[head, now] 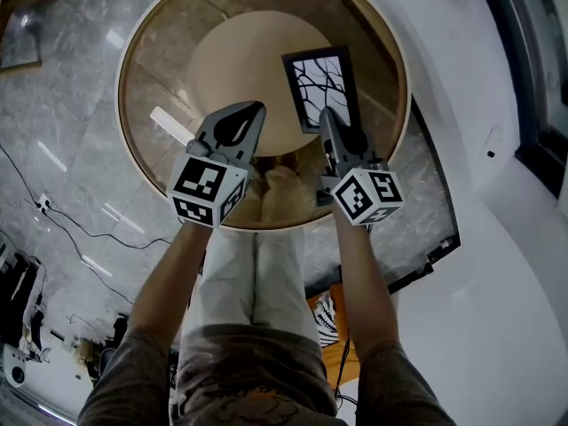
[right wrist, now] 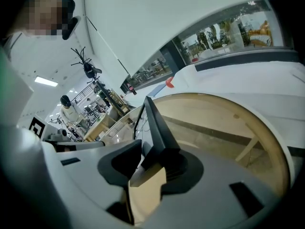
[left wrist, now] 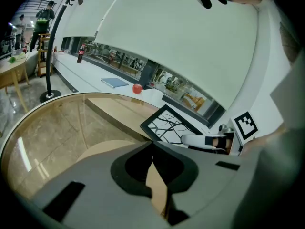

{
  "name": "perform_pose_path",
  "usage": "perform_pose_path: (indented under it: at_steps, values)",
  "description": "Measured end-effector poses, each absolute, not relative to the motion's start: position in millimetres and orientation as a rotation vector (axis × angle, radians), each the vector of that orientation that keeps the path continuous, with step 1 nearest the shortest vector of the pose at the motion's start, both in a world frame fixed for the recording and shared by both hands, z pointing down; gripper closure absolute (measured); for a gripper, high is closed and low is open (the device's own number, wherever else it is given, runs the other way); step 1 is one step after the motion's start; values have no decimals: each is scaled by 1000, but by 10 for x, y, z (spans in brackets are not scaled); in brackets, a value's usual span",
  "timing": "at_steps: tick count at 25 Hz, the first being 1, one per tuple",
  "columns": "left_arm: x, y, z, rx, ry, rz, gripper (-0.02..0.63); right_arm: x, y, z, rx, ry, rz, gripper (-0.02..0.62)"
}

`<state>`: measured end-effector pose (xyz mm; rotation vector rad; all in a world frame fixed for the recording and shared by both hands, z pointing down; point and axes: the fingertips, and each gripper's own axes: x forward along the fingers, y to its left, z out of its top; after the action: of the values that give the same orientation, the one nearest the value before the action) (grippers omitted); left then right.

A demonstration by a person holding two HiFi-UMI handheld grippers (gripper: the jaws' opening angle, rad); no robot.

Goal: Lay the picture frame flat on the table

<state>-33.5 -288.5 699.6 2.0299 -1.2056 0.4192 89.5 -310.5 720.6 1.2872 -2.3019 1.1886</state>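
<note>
Frame (right wrist: 155, 118) corner inside right hand-held gripper (right wrist: 158, 149)

Picture frame (head: 321, 87): in the head view we lose its near corner under the right gripper (head: 327, 124). In the right gripper view it shows almost edge-on to us, its picture side barely visible and its lower end sunk between the jaws.
Table (head: 133, 78): near rim covered by that gripper and the left gripper (head: 256, 112).
Red object (left wrist: 137, 88) on the far ledge (left wrist: 90, 73): too small for us to name.
Background person (left wrist: 44, 17): tiny, indistinct.
</note>
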Motion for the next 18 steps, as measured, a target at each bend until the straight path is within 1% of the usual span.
perform_pose_path:
  at_steps: [12, 18]
  values:
    - [-333, -2887, 7003, 2022, -1180, 409, 588, 1007, -3093, 7330, 1319, -2156, 1198, 375]
    - [-304, -2905, 6999, 2016, -1179, 403, 588, 1013, -3093, 7346, 1309, -2133, 1172, 358]
